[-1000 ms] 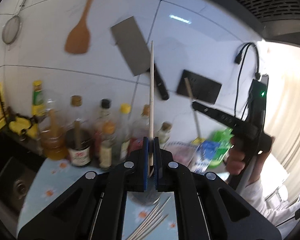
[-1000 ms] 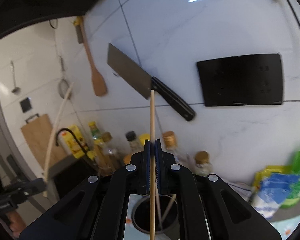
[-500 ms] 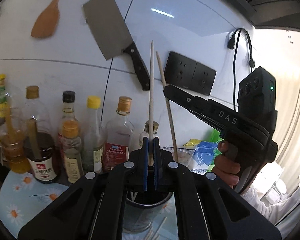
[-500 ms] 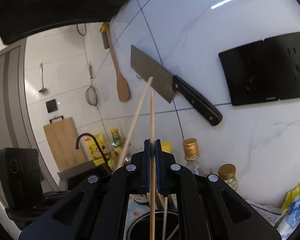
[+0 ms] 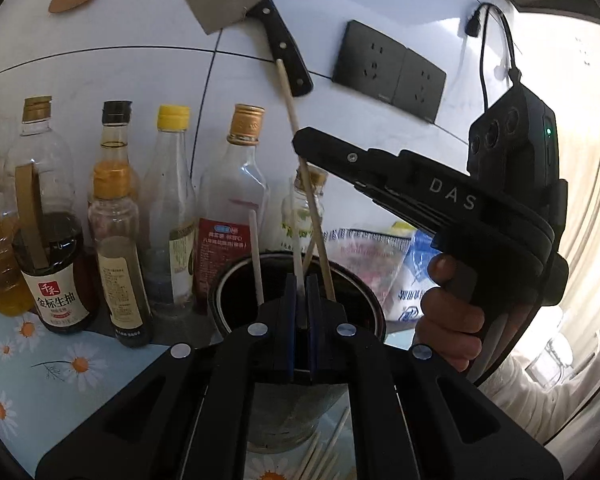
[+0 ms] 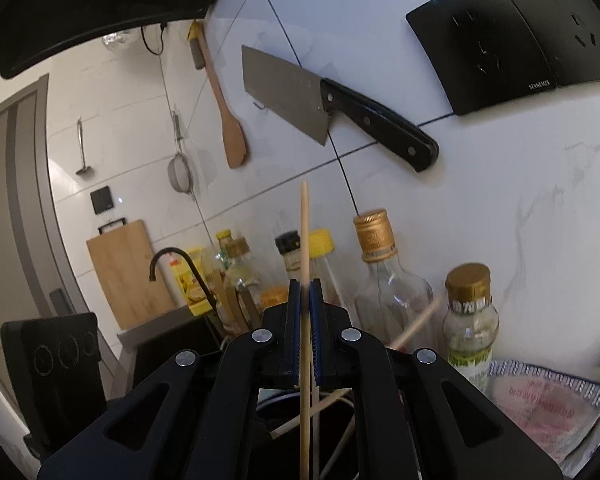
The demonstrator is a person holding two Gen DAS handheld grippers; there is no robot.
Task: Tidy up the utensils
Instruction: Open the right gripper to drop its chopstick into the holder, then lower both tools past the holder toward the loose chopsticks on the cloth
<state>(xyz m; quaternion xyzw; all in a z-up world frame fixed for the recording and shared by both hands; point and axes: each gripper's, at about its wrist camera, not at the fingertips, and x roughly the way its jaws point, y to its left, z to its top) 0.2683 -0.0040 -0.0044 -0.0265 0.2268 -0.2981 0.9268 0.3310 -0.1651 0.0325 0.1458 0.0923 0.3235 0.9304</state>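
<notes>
A dark round utensil holder (image 5: 236, 280) stands on the flowered counter with a few chopsticks in it. My left gripper (image 5: 300, 284) sits just above its rim, jaws nearly together with a narrow gap; a pale chopstick (image 5: 296, 248) rises between the pads down into the holder. My right gripper (image 6: 305, 292) is shut on a wooden chopstick (image 6: 305, 232) held upright over the holder (image 6: 284, 408). In the left wrist view the right gripper (image 5: 312, 152) pinches that chopstick (image 5: 290, 104), its lower end inside the holder.
Several sauce and oil bottles (image 5: 116, 240) stand left of and behind the holder. A cleaver (image 5: 236, 0) and black sockets (image 5: 388, 68) hang on the white tiled wall. Plastic bags (image 5: 372, 248) lie to the right. Loose chopsticks (image 5: 324, 452) lie on the counter in front.
Both grippers came down toward the holder. The left chopstick slid down through the left jaws into the holder. The right chopstick's lower end now reaches into the holder.
</notes>
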